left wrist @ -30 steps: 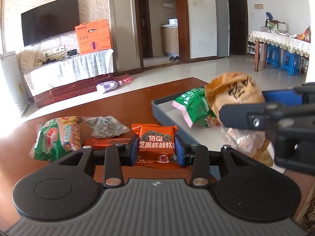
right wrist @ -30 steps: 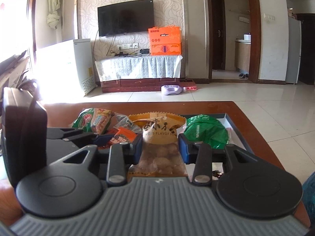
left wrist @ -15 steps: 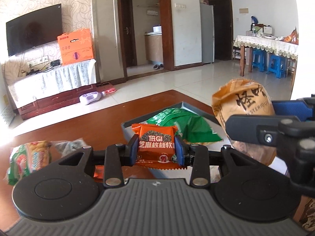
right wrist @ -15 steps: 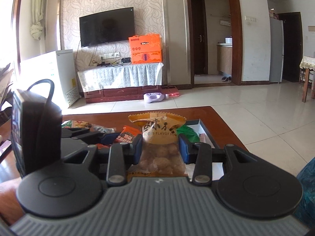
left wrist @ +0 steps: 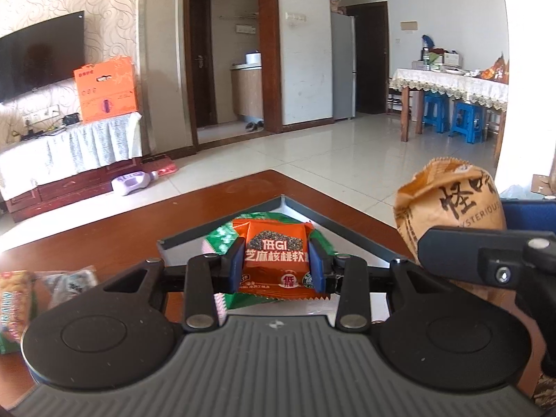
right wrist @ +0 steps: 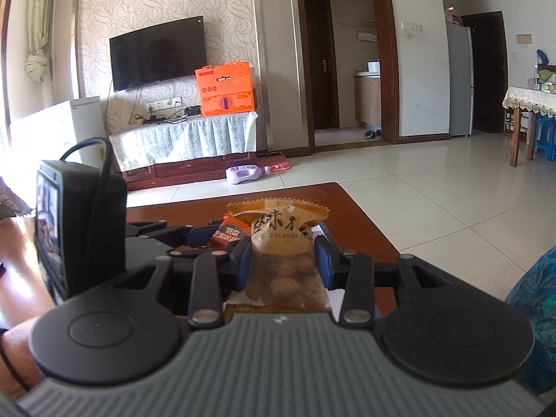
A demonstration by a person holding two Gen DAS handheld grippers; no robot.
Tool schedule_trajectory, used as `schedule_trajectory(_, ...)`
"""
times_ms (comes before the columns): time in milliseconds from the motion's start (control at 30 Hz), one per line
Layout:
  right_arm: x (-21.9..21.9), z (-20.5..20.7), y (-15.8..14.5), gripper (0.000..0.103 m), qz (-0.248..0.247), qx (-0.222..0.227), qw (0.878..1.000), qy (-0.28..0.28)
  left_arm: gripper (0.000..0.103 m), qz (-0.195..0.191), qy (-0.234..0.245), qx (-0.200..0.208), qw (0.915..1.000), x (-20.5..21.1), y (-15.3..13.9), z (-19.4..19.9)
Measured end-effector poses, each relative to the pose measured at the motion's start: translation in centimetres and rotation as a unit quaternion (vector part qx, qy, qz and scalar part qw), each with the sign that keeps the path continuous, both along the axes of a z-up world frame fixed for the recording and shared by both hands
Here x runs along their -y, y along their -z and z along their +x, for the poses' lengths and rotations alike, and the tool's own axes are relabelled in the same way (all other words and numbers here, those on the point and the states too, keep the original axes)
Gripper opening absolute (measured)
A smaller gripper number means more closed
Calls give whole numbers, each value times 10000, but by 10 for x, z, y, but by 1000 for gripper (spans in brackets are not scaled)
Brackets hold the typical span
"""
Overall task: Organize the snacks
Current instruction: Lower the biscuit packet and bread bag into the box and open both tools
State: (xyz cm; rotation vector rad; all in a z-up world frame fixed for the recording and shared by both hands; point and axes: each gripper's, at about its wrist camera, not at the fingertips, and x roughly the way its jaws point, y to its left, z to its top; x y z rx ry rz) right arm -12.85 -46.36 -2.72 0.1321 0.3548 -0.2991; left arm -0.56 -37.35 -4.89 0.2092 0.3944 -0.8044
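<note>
My left gripper [left wrist: 274, 266] is shut on an orange snack packet [left wrist: 276, 255] and holds it above the grey tray [left wrist: 312, 213] on the brown table. A green packet [left wrist: 222, 239] lies in the tray under it. My right gripper [right wrist: 282, 264] is shut on a tan bag of nuts [right wrist: 285, 239], which also shows at the right of the left wrist view [left wrist: 448, 205]. The left gripper and its orange packet [right wrist: 227, 232] show just left of the bag in the right wrist view.
A green and yellow packet [left wrist: 14, 304] and a clear wrapped snack [left wrist: 69, 279] lie on the table [left wrist: 104, 239] at the left. The table's far corner is just beyond the tray. A blue bag [right wrist: 535, 299] is at the right edge.
Both grippers have moved right and risen with their packets. The left gripper went from over the loose snacks to over the tray. The right gripper's bag is higher.
</note>
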Motion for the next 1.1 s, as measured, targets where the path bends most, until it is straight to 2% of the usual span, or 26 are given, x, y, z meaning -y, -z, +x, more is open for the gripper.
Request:
schedule_trajectory(167,4,6,5,41,58,-150,9998,75,43,147,117,-312,9993,16,16,8)
schedule_trajectory(367,6,9,6,41,93,-213,9997,67,46,394,216,-313,9985,27,34,3)
schedule_trajectory(533,13,22,8,41,137,-256,9996,47,48,436,149,-303,9985,27,42,3)
schedule_trajectory(667,19,36,15,42,211,-348,9992,17,50,480,274,-282,9981,23,48,0)
schedule_trajectory(800,30,52,23,42,308,-451,9985,5,54,619,285,-122,9976,21,54,-6)
schedule_trajectory(1000,27,68,32,42,140,-646,9978,-92,58,751,425,24,9963,21,57,-12)
schedule_trajectory(1100,28,72,35,42,78,-695,9975,-55,60,696,491,20,9964,18,57,-14)
